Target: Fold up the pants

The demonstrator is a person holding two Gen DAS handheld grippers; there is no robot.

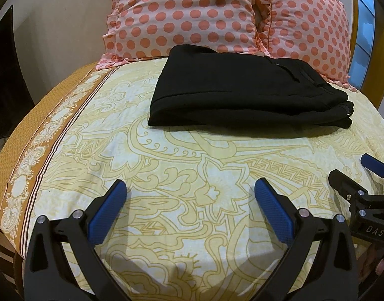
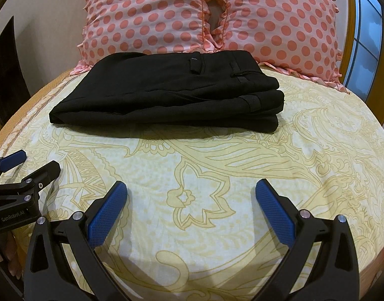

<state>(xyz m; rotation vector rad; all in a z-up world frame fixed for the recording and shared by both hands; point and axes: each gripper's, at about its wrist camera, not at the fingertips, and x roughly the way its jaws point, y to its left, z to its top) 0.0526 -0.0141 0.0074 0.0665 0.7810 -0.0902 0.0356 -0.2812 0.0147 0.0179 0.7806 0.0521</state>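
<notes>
The black pants (image 1: 244, 90) lie folded in a flat stack on the bed, just in front of the pillows; they also show in the right wrist view (image 2: 171, 92), waistband side to the right. My left gripper (image 1: 190, 188) is open and empty, held over the sheet well short of the pants. My right gripper (image 2: 191, 188) is open and empty too, the same distance back. Each gripper shows at the edge of the other's view: the right gripper (image 1: 352, 173) at the right, the left gripper (image 2: 33, 161) at the left.
Two pink pillows with coral dots (image 1: 186, 12) (image 2: 279, 17) lean against the wooden headboard (image 2: 348, 25). The bed has a cream sheet with a yellow floral print (image 2: 204, 175) and an orange border (image 1: 18, 155) at the left. A dark panel (image 1: 3, 75) stands left.
</notes>
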